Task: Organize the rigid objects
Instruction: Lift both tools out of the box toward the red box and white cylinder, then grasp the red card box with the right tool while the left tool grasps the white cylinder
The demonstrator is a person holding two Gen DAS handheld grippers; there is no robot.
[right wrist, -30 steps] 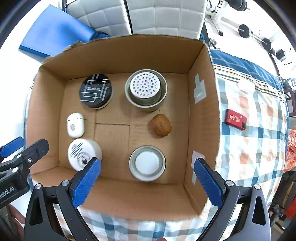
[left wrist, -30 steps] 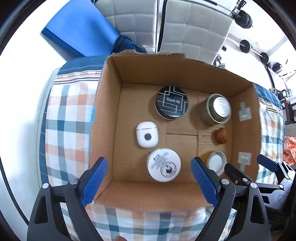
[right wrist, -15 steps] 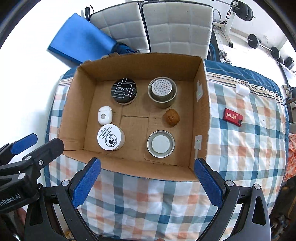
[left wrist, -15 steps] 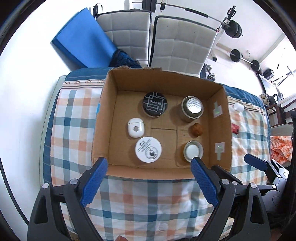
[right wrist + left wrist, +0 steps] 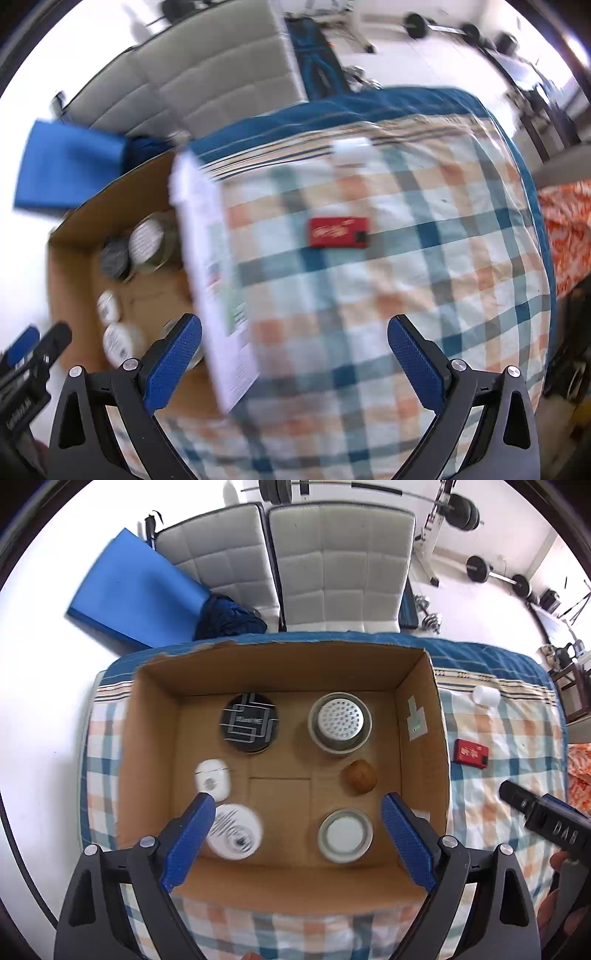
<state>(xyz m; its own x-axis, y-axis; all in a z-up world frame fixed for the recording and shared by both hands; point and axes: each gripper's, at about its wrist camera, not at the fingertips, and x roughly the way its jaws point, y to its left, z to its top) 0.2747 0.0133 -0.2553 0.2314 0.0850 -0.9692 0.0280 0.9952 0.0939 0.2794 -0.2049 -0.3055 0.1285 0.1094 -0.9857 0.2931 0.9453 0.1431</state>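
A cardboard box (image 5: pixel 155 746) on the checked cloth holds a black round tin (image 5: pixel 249 722), a metal strainer cup (image 5: pixel 340 723), a white earbud case (image 5: pixel 213 784), a white round tin (image 5: pixel 234 830), a walnut (image 5: pixel 361 776) and a white-lidded jar (image 5: pixel 345 835). A red flat box (image 5: pixel 471 752) and a small white cap (image 5: pixel 485 696) lie on the cloth to the box's right. My left gripper (image 5: pixel 295 830) is open and empty above the box's near side. My right gripper (image 5: pixel 293 354) is open and empty over the cloth, with the red box (image 5: pixel 338 232) ahead of it.
The checked cloth (image 5: pixel 406 295) covers the table. The box's right wall (image 5: pixel 210 277) stands left of the right gripper. Two grey padded chairs (image 5: pixel 295 561) and a blue mat (image 5: pixel 129 594) are behind the table. Gym weights (image 5: pixel 491 572) lie on the floor.
The right gripper has swung right, away from the box and toward the red box on the cloth. The left gripper has moved closer over the box after pulling back.
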